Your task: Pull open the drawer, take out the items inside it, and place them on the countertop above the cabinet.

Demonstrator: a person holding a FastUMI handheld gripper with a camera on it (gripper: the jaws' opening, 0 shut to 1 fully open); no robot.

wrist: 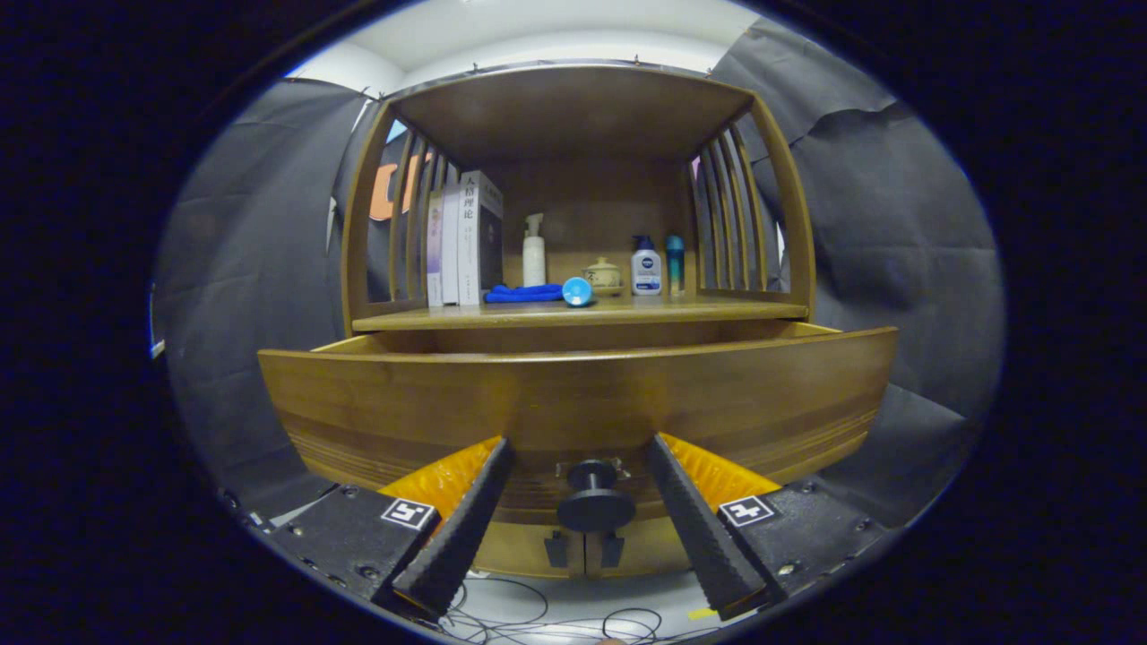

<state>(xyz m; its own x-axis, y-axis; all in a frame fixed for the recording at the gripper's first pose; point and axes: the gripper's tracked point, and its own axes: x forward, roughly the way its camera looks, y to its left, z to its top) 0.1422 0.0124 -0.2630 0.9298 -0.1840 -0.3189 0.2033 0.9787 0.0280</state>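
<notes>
The hand-held gripper (582, 466) has its two black ribbed fingers (466, 515) spread wide, and they grip nothing. The drawer's dark round knob (596, 503) sits in the gap between them, clear of both fingers, a little nearer the right one.

Just beyond the fingertips, at 12 o'clock from the knob, is the wooden drawer (573, 403). It is pulled out toward the camera; its front panel stands well forward of the cabinet (573, 98) and its side walls run back to the cabinet body. The inside of the drawer is hidden behind the front panel, so I cannot tell what lies in it.

Above the drawer, further toward 12 o'clock, is the surface (717, 311) of the cabinet. On it, from 10 o'clock across to 1 o'clock, stand upright books (466, 237), a folded blue cloth (524, 293), a white spray bottle (534, 251), a small blue round thing (577, 291), a little lidded pot (603, 276), a white pump bottle (645, 267) and a slim teal bottle (675, 265).

At 6 o'clock, below the gripper, black cables (538, 618) lie on a pale floor.
</notes>
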